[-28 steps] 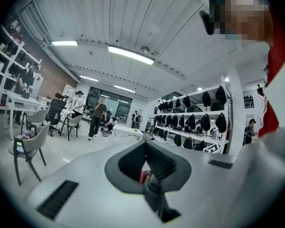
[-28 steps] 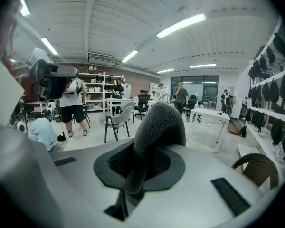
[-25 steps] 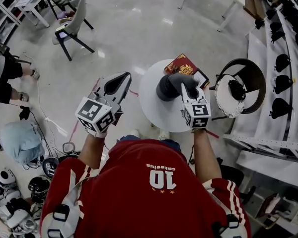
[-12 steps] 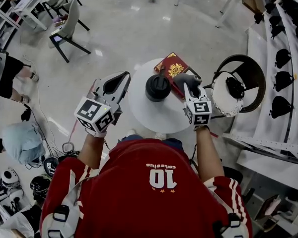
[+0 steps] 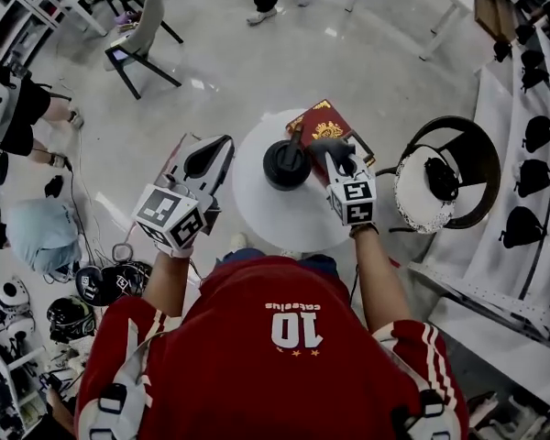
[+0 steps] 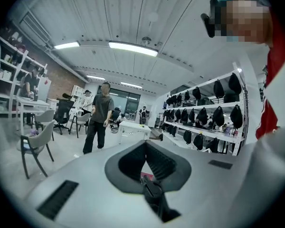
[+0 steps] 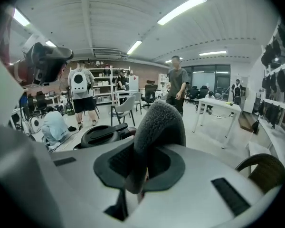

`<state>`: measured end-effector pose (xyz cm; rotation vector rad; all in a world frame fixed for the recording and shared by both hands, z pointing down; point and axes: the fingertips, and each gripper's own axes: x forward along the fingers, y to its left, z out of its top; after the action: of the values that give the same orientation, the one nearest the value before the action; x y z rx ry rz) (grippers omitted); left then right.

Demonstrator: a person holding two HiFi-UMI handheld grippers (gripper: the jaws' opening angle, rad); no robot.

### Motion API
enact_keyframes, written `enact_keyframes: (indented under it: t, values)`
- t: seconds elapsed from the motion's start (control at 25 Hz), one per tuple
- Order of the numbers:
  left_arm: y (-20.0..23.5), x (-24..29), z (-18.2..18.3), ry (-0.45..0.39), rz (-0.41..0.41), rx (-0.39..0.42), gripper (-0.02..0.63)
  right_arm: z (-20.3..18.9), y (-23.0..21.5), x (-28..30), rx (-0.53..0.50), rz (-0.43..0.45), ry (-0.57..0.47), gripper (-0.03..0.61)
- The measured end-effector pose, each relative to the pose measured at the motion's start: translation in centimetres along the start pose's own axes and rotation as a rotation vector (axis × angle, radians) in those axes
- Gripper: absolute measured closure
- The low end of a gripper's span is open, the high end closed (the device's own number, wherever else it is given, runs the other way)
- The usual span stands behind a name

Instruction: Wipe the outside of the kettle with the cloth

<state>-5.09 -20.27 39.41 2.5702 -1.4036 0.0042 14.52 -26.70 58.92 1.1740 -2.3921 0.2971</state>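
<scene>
Gripping the grey cloth (image 5: 327, 145) tight in my right claw (image 5: 339, 161), just right of the black kettle (image 5: 287, 163) standing on the round white counter (image 5: 275, 216). Left claw (image 5: 209, 159) pressed together, empty, beside the counter's left edge.

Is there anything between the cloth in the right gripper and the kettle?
Nothing visible. The cloth, held in the right gripper, is just right of the kettle; the red book lies flat beyond them.

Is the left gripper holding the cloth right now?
No, the left gripper has its jaws together with nothing between them; the grey cloth is clamped in the right gripper.
</scene>
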Motion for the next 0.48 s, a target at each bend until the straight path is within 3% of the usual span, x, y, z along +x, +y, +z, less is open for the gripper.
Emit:
enact_keyframes:
  t: [0.48]
  values:
    - [0.5, -1.3, -0.4, 0.008, 0.131, -0.001, 0.606, 0.4, 1.5, 4.8, -0.073, 0.136, 0.017, 0.532]
